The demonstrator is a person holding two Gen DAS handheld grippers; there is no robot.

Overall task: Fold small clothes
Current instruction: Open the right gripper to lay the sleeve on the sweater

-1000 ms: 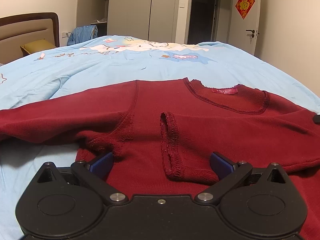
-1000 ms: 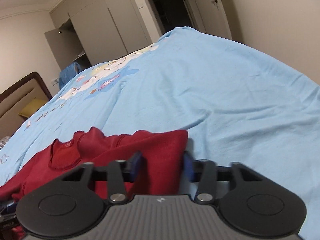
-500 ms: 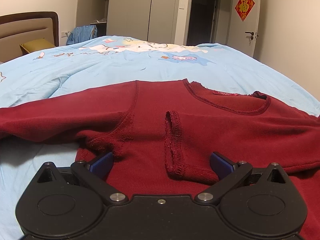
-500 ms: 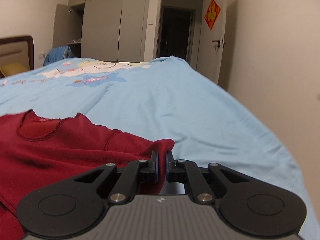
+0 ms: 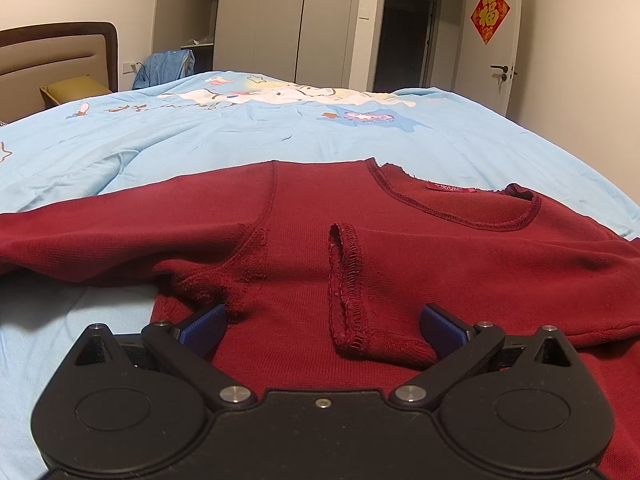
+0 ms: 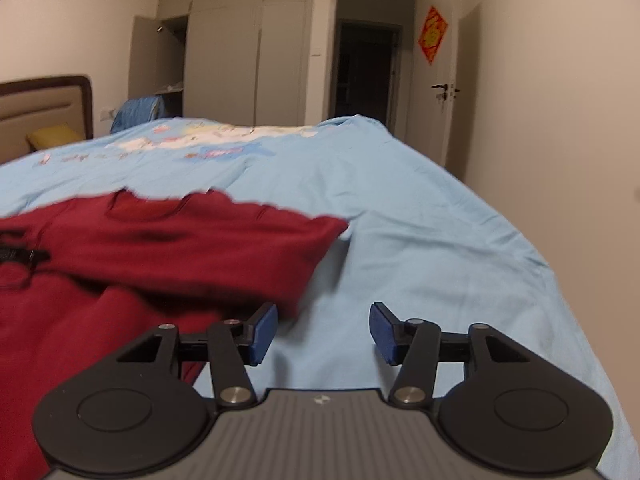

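Observation:
A dark red knit top [image 5: 304, 240] lies flat on the light blue bedsheet [image 5: 280, 132], neckline toward the far right. Its right sleeve is folded across the chest, the cuff [image 5: 348, 280] ending near the middle. Its left sleeve [image 5: 100, 236] stretches out to the left. My left gripper [image 5: 322, 324] hovers open just above the top's lower part, its blue pads straddling the folded cuff. In the right wrist view the red top [image 6: 160, 248] fills the left side. My right gripper [image 6: 323, 332] is open over the bare sheet beside the top's folded right edge, holding nothing.
The bedsheet [image 6: 420, 220] extends far ahead with a cartoon print. A brown headboard [image 5: 60, 56] and yellow pillow [image 5: 74, 88] stand at the far left. Grey wardrobes [image 5: 280, 20], a dark doorway and a white door line the far wall. The bed's right edge drops off near the wall.
My right gripper, which was shut on the top's right shoulder fold, has opened and let go of it and drawn back to the right. The left gripper has stayed put.

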